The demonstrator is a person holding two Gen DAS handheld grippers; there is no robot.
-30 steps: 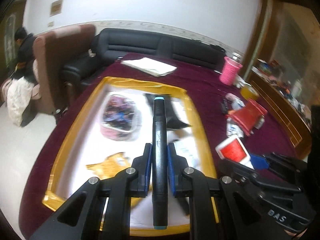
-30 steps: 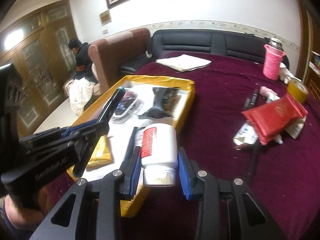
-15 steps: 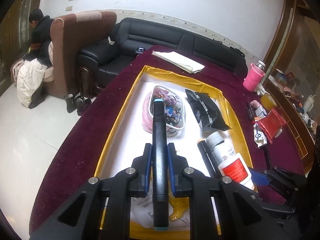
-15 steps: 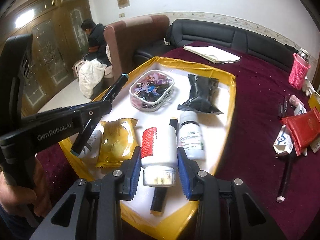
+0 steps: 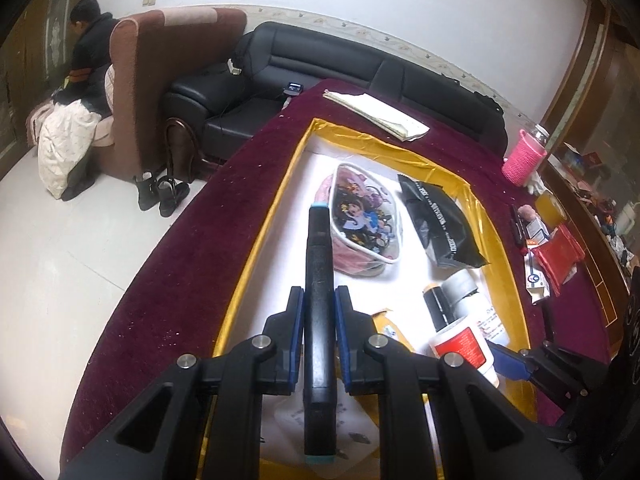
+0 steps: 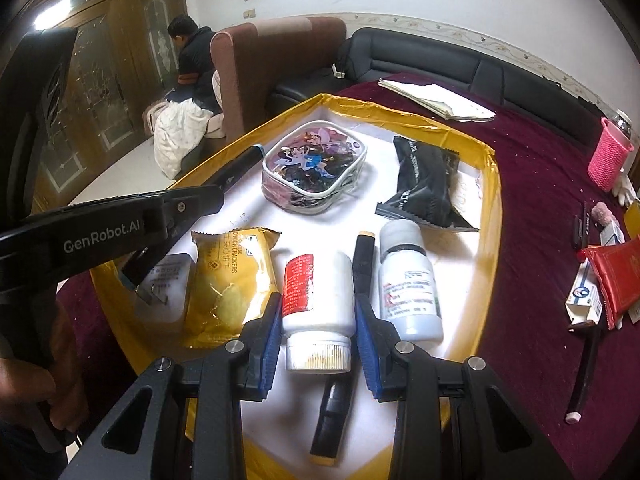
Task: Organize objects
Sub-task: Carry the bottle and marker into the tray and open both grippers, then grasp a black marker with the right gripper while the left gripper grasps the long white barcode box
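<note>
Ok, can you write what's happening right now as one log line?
left gripper: shut on black marker | right gripper: shut on white bottle | both over yellow-rimmed tray

Dim indoor light, cool cast; glare on gold tray rim (image 6: 490, 184) and cabinet glass (image 6: 48, 20); heavy fisheye warp, dark vignetted corners.

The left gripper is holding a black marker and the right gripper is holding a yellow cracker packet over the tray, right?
Not quite. The right gripper is holding a white bottle with a red label, as the right wrist view shows. The yellow cracker packet lies flat in the tray beside it. The left gripper does hold the black marker.
</note>
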